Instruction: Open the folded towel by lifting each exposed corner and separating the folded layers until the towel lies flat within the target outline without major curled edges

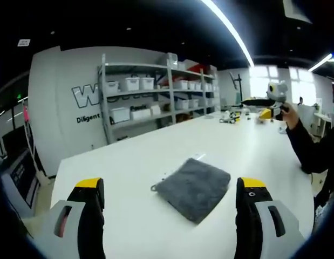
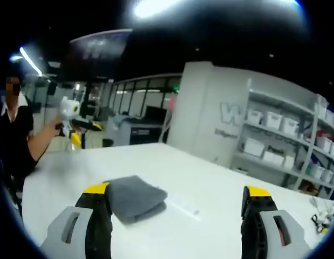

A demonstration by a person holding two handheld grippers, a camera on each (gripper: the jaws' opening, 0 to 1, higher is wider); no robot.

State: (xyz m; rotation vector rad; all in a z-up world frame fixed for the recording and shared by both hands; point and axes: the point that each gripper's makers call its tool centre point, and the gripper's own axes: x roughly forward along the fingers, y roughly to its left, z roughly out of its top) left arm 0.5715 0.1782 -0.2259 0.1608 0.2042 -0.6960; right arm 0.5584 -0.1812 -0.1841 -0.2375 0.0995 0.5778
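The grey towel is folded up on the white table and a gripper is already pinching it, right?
Not quite. The grey towel is folded on the white table, but nothing pinches it: the left gripper view shows the left hand-held gripper open, clear of it.

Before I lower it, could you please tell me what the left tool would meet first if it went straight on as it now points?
Probably the folded grey towel on the white table: it lies straight ahead between the left tool's open jaws, though depth is unclear.

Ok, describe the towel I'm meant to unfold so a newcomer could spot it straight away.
Start at the big white table in front of the shelving rack. Near its middle lies a folded towel: dark grey, plush, roughly square, with a small loop at one corner. It is the only soft, dark item on the white surface.
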